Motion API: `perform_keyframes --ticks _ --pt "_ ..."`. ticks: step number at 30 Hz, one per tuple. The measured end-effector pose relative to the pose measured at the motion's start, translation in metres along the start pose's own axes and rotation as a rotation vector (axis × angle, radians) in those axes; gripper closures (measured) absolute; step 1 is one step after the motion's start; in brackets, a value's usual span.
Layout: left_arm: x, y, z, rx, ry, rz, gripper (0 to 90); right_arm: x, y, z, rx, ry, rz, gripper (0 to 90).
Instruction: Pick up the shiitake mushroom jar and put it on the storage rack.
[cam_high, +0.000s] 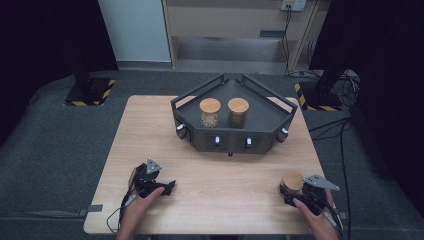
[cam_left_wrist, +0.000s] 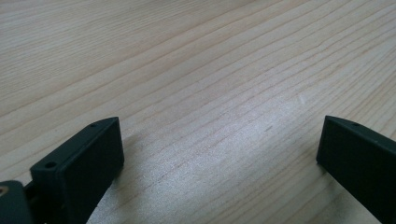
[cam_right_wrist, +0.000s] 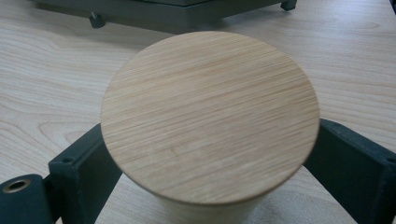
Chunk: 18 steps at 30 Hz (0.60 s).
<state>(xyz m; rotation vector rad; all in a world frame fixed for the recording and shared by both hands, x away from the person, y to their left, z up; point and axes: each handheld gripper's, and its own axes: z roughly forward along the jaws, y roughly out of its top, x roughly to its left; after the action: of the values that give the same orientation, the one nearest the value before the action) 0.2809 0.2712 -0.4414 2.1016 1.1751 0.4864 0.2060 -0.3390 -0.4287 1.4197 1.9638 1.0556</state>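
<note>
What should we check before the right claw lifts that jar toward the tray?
1. Jar sits between the right claw jaws: ok.
2. Pads pressing on the jar: cannot tell; the wooden lid overhangs the contact points.
3. Jar upright on the table: ok.
4. Free room on the tray beside the light-filled jar and the dark-filled jar: ok.
5. Left claw open, nothing between its jaws, resting at the table's other side: ok.
6. Bare table between jar and tray: ok.
</note>
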Motion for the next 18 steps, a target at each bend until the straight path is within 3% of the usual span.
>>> perform_keyframes --ticks 18 --pt "0.0 0.0 0.0 0.0 0.0 0.0 0.0 0.011 0.003 0.007 -0.025 -0.03 -0.021 20.0"
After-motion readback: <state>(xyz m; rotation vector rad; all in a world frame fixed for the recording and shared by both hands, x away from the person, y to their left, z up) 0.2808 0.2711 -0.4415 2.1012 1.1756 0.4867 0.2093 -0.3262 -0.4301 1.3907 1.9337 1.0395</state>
